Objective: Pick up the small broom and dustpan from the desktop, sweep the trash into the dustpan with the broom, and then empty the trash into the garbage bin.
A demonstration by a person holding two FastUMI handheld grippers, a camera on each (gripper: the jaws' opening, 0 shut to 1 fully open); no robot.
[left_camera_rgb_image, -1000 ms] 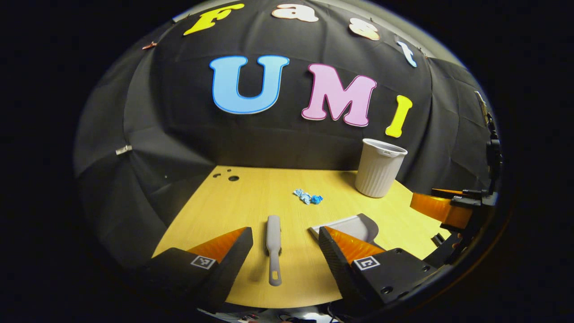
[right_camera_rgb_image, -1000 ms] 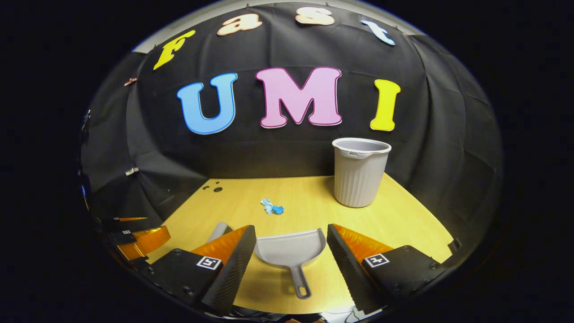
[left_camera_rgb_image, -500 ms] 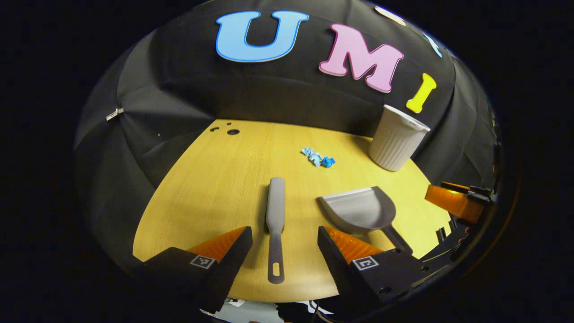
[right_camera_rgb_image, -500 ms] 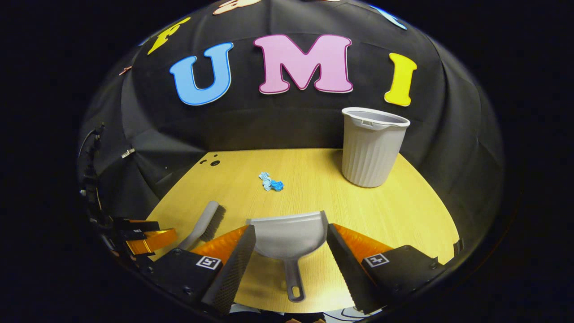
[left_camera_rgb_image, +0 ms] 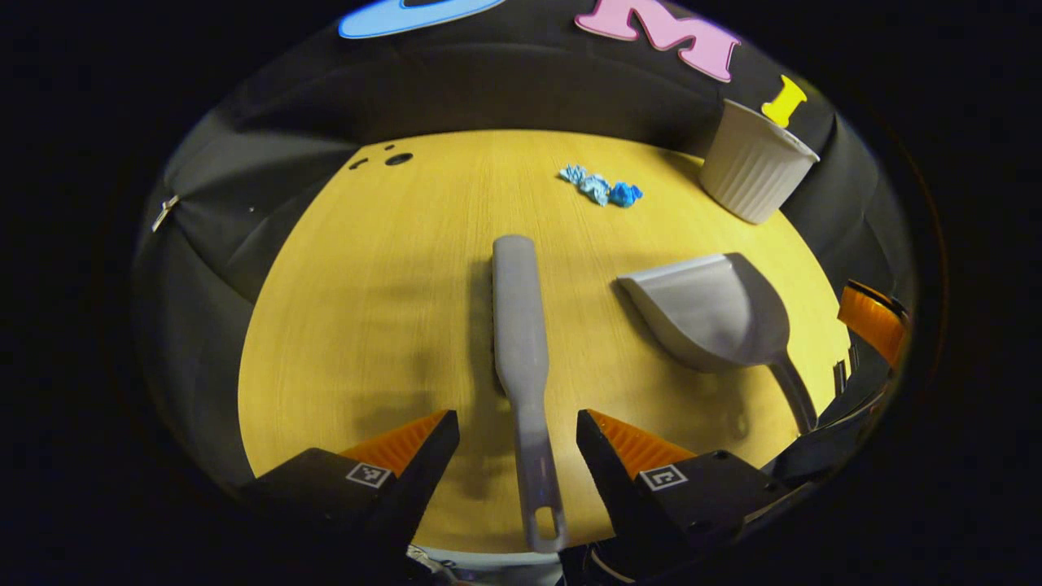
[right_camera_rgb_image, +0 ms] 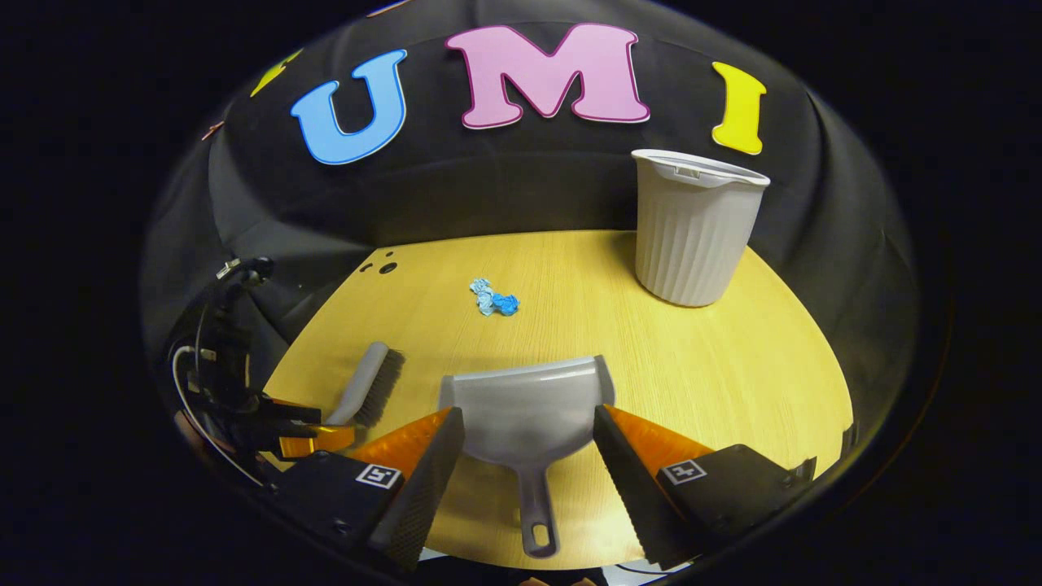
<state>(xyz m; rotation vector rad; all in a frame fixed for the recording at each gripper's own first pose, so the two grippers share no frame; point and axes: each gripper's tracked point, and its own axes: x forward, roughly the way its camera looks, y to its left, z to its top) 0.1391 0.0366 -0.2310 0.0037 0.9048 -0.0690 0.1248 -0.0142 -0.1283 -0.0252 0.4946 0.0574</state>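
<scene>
Table (right_camera_rgb_image: 733, 391) under both my claws. Bin (right_camera_rgb_image: 694, 228) far ahead-right of right claw (right_camera_rgb_image: 529, 427). Dustpan (right_camera_rgb_image: 521, 411) handle between its wide-open fingers, ungripped. Broom (left_camera_rgb_image: 521, 342) handle between left claw (left_camera_rgb_image: 518, 427) fingers, open, ungripped. Trash (left_camera_rgb_image: 601, 187) ahead.

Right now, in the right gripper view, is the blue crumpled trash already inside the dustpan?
No. The blue crumpled trash lies on the bare desktop, well beyond the front edge of the dustpan.
</scene>
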